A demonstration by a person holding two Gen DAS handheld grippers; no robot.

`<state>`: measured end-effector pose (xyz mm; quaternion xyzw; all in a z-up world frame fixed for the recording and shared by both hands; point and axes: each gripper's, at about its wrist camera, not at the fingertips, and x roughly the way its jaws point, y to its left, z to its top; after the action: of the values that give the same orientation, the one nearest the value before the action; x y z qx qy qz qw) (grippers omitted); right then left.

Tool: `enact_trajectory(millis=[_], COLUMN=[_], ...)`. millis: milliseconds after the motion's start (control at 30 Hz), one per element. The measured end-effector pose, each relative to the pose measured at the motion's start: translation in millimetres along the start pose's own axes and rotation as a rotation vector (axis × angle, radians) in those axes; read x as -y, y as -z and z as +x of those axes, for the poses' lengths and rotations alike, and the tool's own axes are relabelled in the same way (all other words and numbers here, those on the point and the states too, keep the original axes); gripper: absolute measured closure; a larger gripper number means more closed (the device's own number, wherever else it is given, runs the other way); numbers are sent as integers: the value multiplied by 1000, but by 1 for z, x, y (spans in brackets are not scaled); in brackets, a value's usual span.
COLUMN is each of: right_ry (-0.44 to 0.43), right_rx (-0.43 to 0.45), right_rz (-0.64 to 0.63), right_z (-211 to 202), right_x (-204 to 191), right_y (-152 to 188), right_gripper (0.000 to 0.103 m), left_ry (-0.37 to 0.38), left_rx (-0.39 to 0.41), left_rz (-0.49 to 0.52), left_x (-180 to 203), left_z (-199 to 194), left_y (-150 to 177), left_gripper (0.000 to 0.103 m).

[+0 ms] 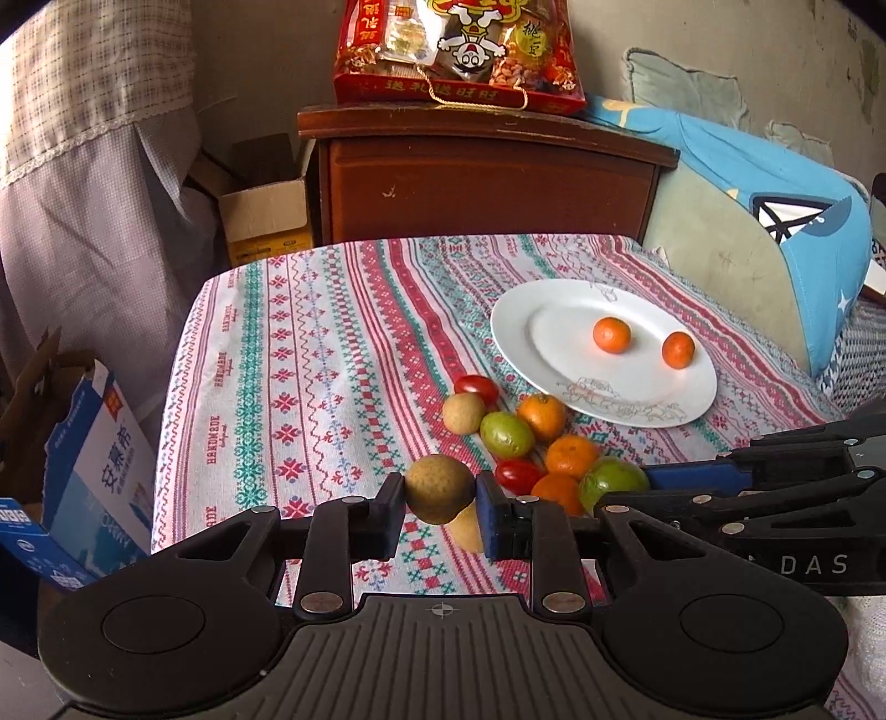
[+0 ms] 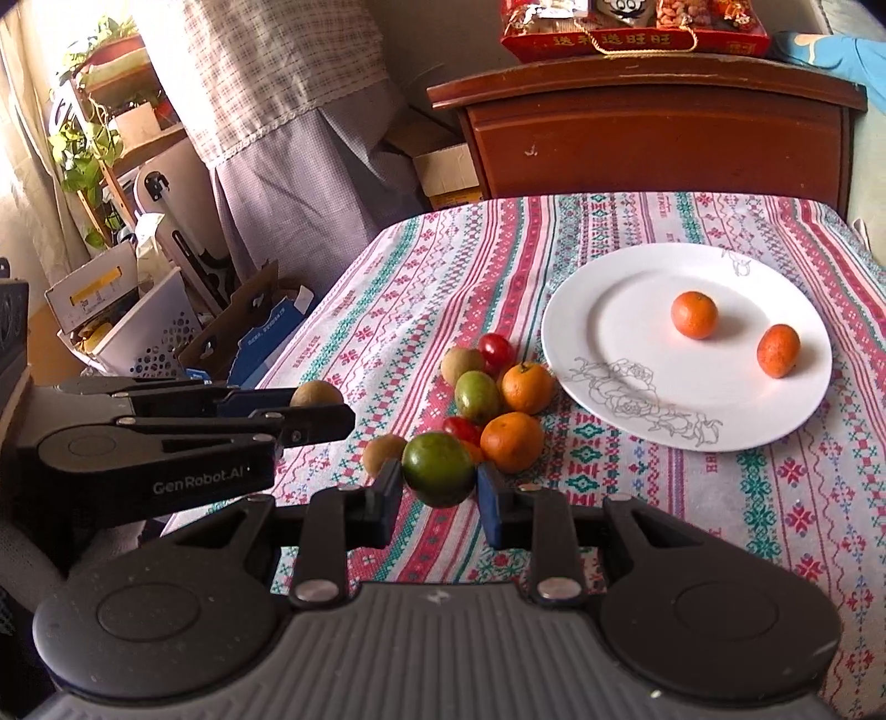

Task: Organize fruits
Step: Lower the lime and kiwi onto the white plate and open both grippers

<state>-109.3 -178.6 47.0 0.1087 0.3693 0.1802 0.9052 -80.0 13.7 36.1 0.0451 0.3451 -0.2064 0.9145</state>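
My left gripper (image 1: 440, 495) is shut on a brown longan (image 1: 439, 487), held just above the cloth; another longan (image 1: 467, 529) lies under it. My right gripper (image 2: 438, 481) is shut on a green fruit (image 2: 437, 468); it shows at the right of the left wrist view (image 1: 612, 483). The left gripper shows in the right wrist view (image 2: 315, 407). A pile of oranges (image 2: 512, 440), cherry tomatoes (image 2: 495, 349), a green fruit (image 2: 476, 393) and longans (image 2: 459, 363) lies left of a white plate (image 2: 609, 321). Two small oranges (image 2: 694, 314) (image 2: 778, 350) sit on the plate.
The table has a patterned cloth (image 1: 310, 354). A wooden cabinet (image 1: 487, 177) with a red gift bag (image 1: 459, 50) stands behind it. Cardboard boxes (image 1: 94, 471) sit on the floor at left. A blue cushion (image 1: 803, 238) lies at right.
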Motion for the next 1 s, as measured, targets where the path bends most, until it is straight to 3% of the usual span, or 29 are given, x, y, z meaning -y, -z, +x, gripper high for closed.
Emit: enact_trajectory(millis=[467,1000], right_ry=[116,198], right_rx=[98,83], right_rz=[45,163], right_z=[-21,3], right_x=[63,118], right_y=[-57,-69], right_gripper=[74,74], left_ry=[71,132], left_rx=[27,-30], left_rz=[-27,-16], left_x=[22,58], left_z=[21,90], left_y=[-49,-76], left_gripper=[79,78])
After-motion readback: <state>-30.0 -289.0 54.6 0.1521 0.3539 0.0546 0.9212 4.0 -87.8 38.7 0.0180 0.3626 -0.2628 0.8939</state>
